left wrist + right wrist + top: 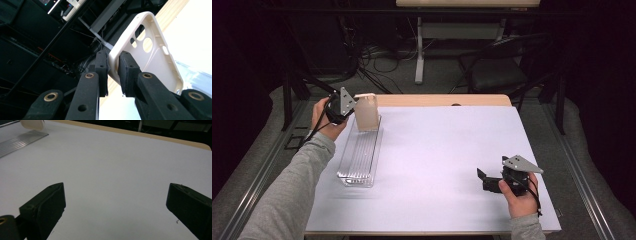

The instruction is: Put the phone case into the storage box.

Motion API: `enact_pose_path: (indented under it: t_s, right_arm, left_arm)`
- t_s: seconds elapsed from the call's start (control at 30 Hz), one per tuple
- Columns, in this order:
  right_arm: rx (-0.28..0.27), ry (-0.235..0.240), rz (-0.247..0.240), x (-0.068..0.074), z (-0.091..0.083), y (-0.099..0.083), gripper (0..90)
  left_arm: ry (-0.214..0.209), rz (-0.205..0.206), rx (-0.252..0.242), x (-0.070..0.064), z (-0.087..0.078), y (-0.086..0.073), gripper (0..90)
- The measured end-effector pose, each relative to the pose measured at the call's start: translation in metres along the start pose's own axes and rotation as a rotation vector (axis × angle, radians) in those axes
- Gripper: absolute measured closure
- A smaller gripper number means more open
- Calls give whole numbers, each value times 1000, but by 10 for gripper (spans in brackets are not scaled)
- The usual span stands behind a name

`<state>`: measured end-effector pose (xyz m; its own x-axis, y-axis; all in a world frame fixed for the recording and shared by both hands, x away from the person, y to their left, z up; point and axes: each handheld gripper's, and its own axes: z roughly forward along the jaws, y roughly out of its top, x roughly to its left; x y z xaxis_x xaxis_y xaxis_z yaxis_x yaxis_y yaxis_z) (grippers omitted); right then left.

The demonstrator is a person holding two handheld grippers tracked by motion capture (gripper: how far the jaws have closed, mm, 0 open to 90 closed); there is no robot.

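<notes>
The left claw (pixel 113 75) is clenched on the edge of a cream phone case (pixel 150 57), holding it upright over the far end of a clear ridged tray (pixel 359 160) on the left of the white tabletop (pixel 437 150). The right claw (pixel 115 207) hangs released, jaws wide apart, low over the near right tabletop, well apart from the tray.

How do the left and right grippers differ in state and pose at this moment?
The left gripper is shut on the rim of a cream phone case; the right gripper is open, holding nothing. The left gripper is raised above the far end of a clear tray; the right sits low over the white table. Both have black jaws and are hand-held.
</notes>
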<state>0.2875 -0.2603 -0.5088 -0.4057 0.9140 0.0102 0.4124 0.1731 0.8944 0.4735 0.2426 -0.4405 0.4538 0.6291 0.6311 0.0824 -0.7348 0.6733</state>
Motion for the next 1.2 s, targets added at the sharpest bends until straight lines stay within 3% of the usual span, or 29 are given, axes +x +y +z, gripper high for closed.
enact_pose_path:
  t_s: [0.37,0.8,1.2]
  right_arm:
    - [-1,7,1,3,3,-1,26]
    - [-4,3,10,0,2,-4,27]
    - [-4,7,15,1,2,-3,29]
  left_arm:
    - [-3,-14,-5,-4,3,-9,789]
    - [-1,16,-25,-7,8,-9,789]
    - [15,81,5,-3,12,-13,787]
